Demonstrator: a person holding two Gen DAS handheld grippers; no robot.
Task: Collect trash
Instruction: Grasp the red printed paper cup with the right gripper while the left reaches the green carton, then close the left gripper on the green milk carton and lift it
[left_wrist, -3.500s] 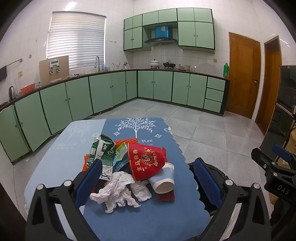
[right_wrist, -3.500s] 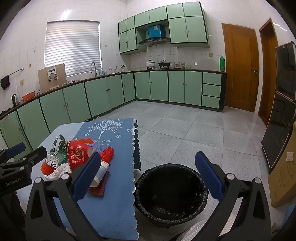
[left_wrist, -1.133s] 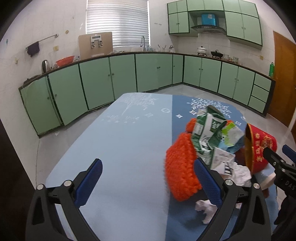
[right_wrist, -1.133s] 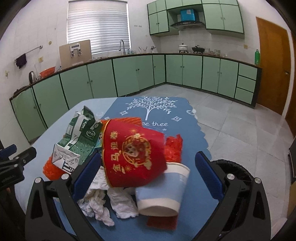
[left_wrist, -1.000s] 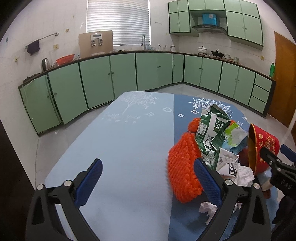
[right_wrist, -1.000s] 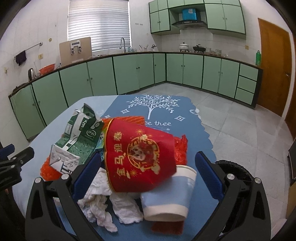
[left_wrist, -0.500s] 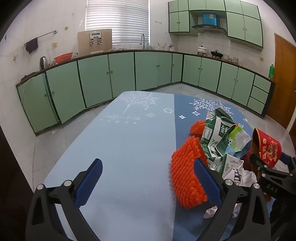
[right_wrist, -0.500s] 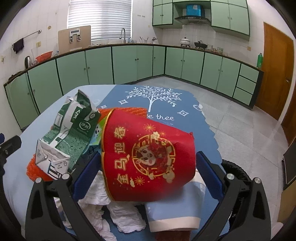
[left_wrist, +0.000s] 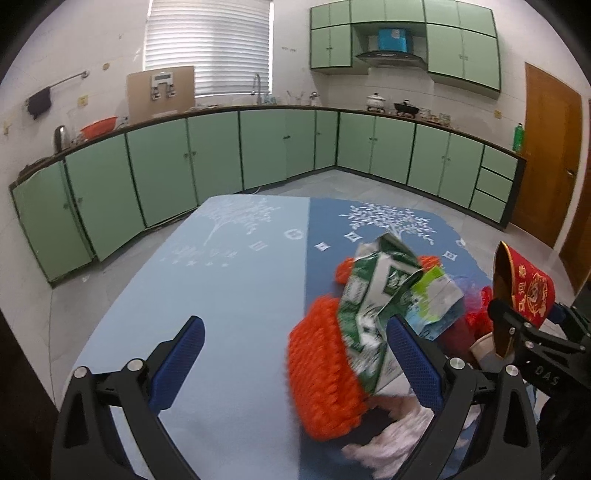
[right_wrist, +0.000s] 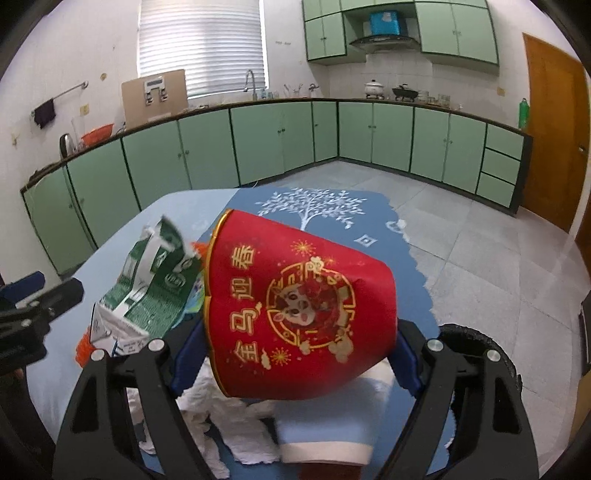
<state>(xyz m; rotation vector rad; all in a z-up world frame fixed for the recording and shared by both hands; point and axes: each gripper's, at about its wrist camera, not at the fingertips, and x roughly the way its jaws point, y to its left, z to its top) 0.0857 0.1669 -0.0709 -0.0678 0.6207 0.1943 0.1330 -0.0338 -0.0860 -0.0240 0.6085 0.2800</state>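
Blue cloth is covering the desk (left_wrist: 229, 288), where a heap of trash is lying at its right side while both grippers are hovering over it.

The black bin (right_wrist: 476, 341) is standing on the floor just beside the desk's edge. The red paper cup (right_wrist: 299, 314) is lying on its side between the right gripper's (right_wrist: 299, 350) fingers (right_wrist: 190, 354), whose blue pads are pressing against both of its sides, its mouth facing left. A crumpled green carton (left_wrist: 376, 295) is leaning against orange netting (left_wrist: 325, 380), with white tissue (right_wrist: 221, 424) and a pale blue cup (right_wrist: 325, 432) lying under the red one. The left gripper (left_wrist: 295, 365) is holding nothing, its fingers (left_wrist: 177, 362) spread wide, the right one touching the carton.
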